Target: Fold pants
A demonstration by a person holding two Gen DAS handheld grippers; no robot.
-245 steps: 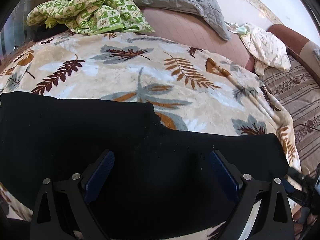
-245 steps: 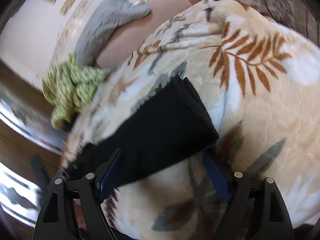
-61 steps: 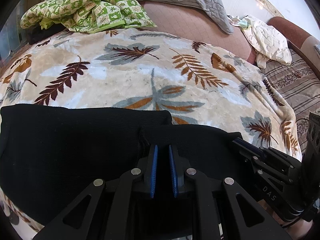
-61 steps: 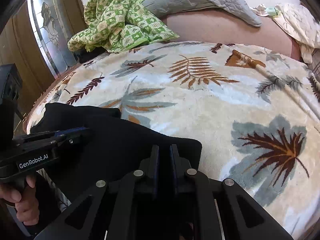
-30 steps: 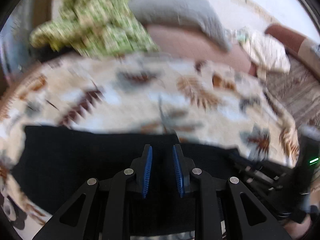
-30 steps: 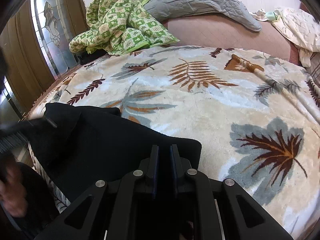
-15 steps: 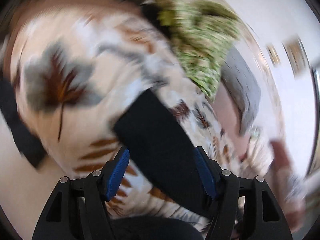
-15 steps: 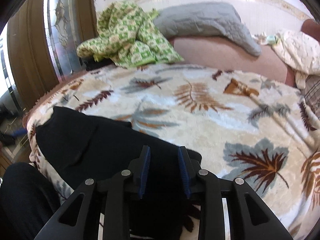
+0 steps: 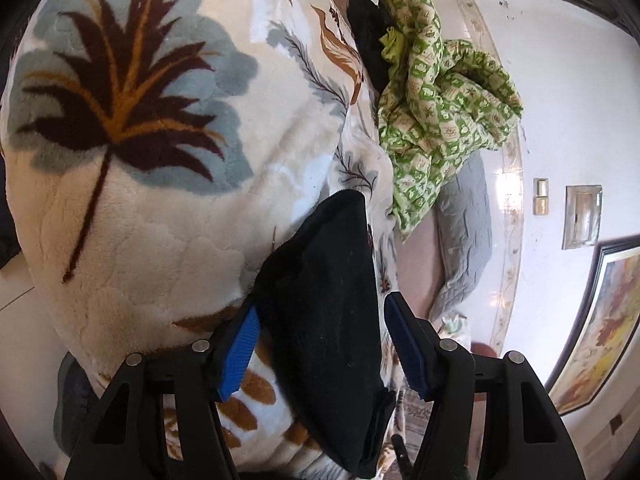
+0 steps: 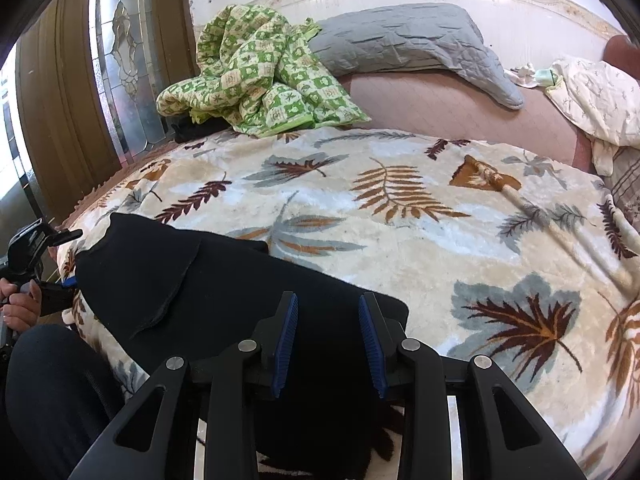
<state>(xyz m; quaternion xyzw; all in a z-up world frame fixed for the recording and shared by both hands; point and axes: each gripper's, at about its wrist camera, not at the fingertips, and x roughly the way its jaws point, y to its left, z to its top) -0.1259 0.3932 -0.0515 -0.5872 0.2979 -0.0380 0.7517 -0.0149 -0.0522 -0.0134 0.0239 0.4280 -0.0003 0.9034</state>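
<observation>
2 grippers spread, over black pants (image 10: pixel 224 292)

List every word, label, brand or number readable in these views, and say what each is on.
None can be read.
The framed picture on the wall shows only painted shapes.
The wall plate is blank.
The green checked blanket carries small motifs, not letters.
The left hand-held gripper shows no legible marking.

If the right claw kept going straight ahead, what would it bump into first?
Most likely the black pants. The right claw is open right over them, so it would touch that cloth first, then the leaf blanket beyond. How high it hovers is hard to tell.
</observation>
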